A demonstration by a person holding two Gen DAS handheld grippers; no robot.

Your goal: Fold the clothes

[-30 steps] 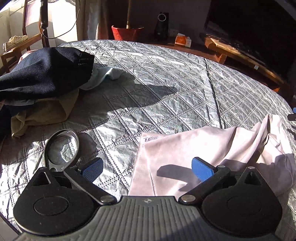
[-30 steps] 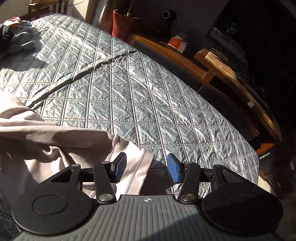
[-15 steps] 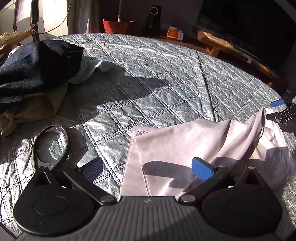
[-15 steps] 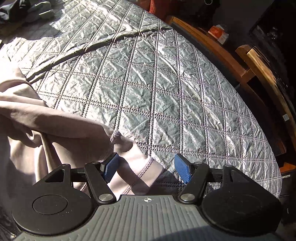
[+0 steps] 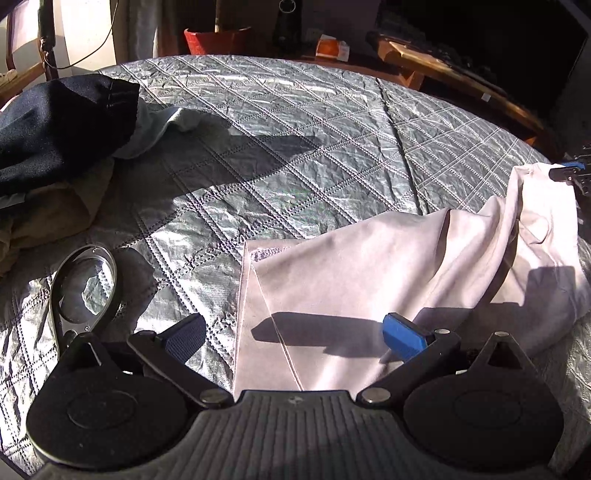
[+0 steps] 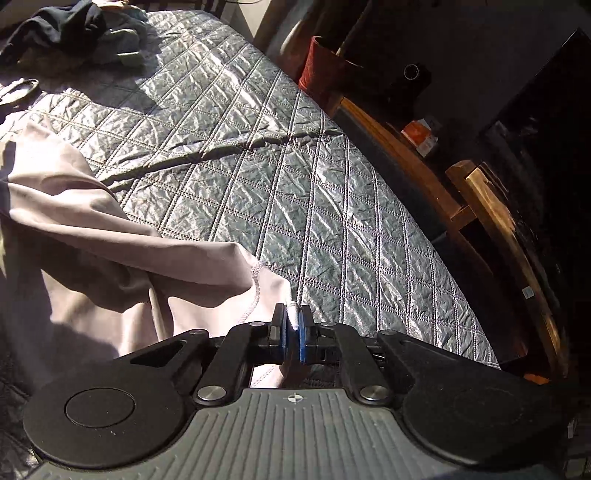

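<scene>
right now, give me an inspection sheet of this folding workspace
surface: quilted grey cover, wrinkled, sunlit with shadows
job's things: pale pink garment, partly spread, bunched toward the right
clutter: pile of dark and tan clothes; magnifying glass beside the pink garment
grippers: left claw open over the garment's near edge; right claw shut on a garment corner
cables: thin cord hanging at the back left
surroundings: red pot, wooden furniture, orange box
</scene>
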